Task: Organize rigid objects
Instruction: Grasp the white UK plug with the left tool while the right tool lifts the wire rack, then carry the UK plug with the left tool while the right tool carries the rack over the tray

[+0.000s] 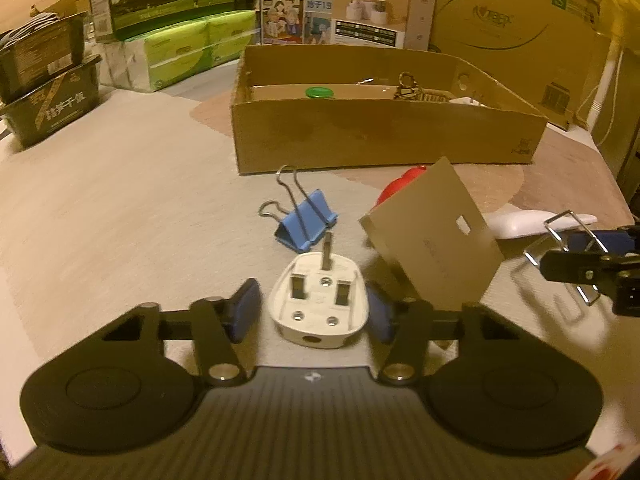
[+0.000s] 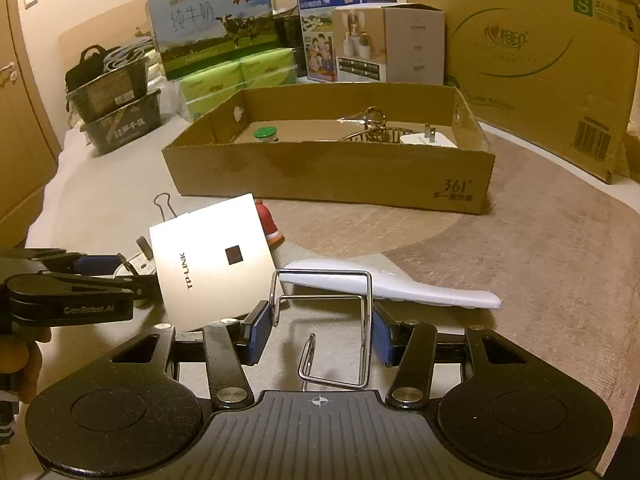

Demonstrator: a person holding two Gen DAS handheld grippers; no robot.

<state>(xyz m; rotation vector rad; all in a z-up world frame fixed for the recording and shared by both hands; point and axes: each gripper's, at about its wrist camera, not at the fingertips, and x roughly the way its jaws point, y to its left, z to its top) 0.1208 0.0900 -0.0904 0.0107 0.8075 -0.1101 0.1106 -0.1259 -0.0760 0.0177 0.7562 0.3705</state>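
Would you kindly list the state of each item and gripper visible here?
left gripper: pads astride the white plug, right pad touching, left just clear
white plug: on the mat, prongs up
right gripper: shut on the wire hook
wire hook: held
blue binder clip: lying free, handles up
cardboard tray: open-topped, partly filled

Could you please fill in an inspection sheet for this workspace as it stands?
Surface: beige-and-brown cloth, crowded at the front.
Job's things: white plug, blue binder clip, silver TP-LINK panel, wire hook; the cardboard tray already holds a green-lidded jar and a charger.
Clutter: milk cartons, green tissue packs, dark baskets.
Grippers: left gripper open around the white plug; right gripper shut on the wire hook.
Cables: nothing seen clearly.
Surroundings: large cardboard box, wooden door.
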